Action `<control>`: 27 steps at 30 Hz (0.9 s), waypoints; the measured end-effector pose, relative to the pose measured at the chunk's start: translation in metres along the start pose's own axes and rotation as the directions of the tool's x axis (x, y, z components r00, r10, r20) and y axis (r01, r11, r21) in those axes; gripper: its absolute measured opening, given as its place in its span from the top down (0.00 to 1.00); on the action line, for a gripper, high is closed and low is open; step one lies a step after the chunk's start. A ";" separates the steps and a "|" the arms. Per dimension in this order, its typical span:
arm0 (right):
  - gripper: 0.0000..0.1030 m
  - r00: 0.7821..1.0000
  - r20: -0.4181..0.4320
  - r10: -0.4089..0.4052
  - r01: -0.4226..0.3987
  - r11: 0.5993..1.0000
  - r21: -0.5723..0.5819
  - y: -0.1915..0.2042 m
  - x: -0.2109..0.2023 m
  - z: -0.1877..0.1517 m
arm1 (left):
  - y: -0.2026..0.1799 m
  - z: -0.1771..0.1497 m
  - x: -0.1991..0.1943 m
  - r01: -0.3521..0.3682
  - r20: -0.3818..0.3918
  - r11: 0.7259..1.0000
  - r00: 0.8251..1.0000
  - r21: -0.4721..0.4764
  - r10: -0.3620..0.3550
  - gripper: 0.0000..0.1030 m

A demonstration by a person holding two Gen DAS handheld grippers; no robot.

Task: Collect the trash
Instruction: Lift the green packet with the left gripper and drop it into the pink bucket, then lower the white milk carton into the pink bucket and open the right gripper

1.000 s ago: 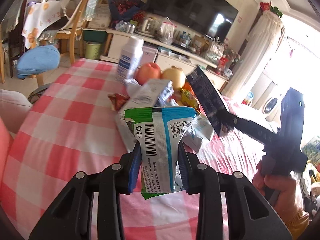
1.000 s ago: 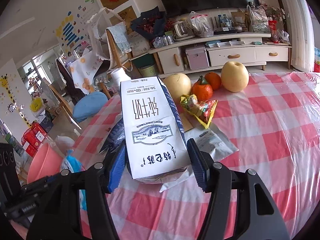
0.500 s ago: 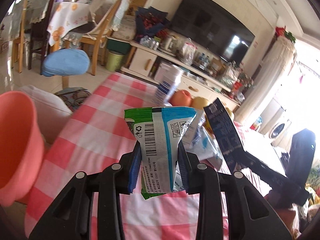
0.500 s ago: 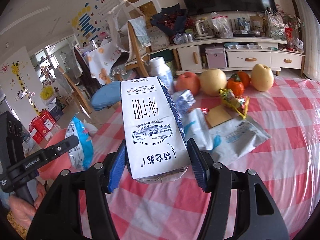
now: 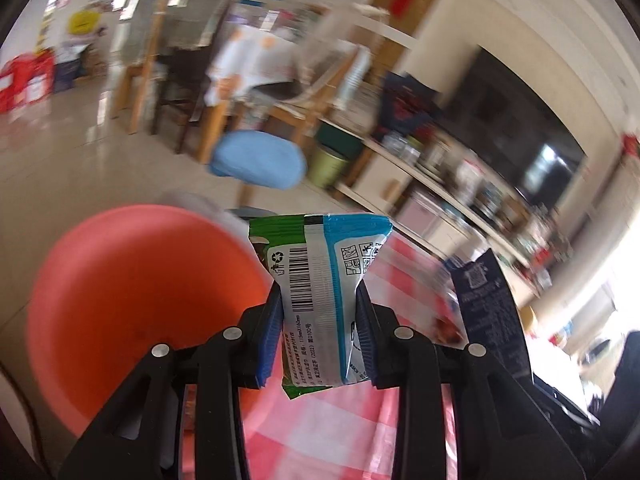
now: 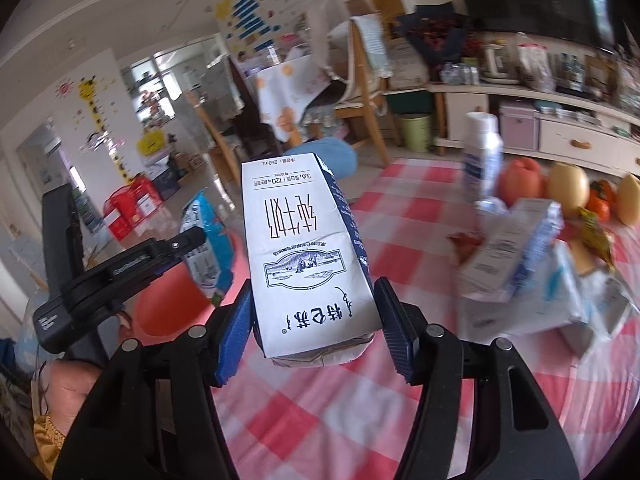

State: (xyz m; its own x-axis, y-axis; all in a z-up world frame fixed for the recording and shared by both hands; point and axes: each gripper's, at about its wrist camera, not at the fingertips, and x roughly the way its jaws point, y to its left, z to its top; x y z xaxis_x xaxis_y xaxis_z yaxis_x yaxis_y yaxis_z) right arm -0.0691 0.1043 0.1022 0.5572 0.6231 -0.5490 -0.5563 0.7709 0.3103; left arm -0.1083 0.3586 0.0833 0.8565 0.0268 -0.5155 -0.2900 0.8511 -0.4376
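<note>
My left gripper (image 5: 319,320) is shut on a green, blue and white snack wrapper (image 5: 320,280), held just right of a pink plastic basin (image 5: 132,292) beside the table's edge. My right gripper (image 6: 316,320) is shut on a white and navy milk carton (image 6: 304,252), held over the pink checked tablecloth (image 6: 360,408). In the right wrist view the left gripper (image 6: 200,240) with the wrapper (image 6: 208,248) hangs over the basin (image 6: 176,304). The carton (image 5: 488,312) also shows at the right of the left wrist view.
On the table lie another small carton (image 6: 516,240), a flat white bag (image 6: 560,300), a yellow wrapper (image 6: 596,236), a white bottle (image 6: 482,160) and several fruits (image 6: 568,184). A blue stool (image 5: 256,164), wooden chairs (image 6: 368,100) and a green bin (image 5: 332,164) stand beyond.
Both grippers have swung left off the table's middle toward its edge. The pink basin has come into view under the left gripper. Both grips are unchanged.
</note>
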 end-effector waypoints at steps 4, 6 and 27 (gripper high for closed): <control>0.41 0.997 -0.030 0.069 -0.071 0.995 -0.065 0.049 0.032 0.012 | 0.042 0.013 -0.005 -0.091 0.033 0.990 0.995 -0.104 0.095 0.65; 0.41 0.995 -0.038 0.092 -0.095 0.991 -0.096 0.071 0.045 0.017 | 0.061 0.019 -0.006 -0.130 0.038 0.979 0.990 -0.155 0.138 0.65; 0.10 0.999 -0.045 -0.030 0.025 0.995 -0.099 0.084 0.068 0.010 | 0.101 0.023 -0.003 -0.236 0.111 0.938 0.956 -0.252 0.270 0.07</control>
State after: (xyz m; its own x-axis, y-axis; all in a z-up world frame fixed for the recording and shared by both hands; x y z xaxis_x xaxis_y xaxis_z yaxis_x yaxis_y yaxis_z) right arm -0.0716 0.2129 0.0983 0.5453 0.5931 -0.5923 -0.6006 0.7694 0.2176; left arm -0.1304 0.4568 0.0576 0.7882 0.3142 -0.5292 -0.5820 0.6601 -0.4749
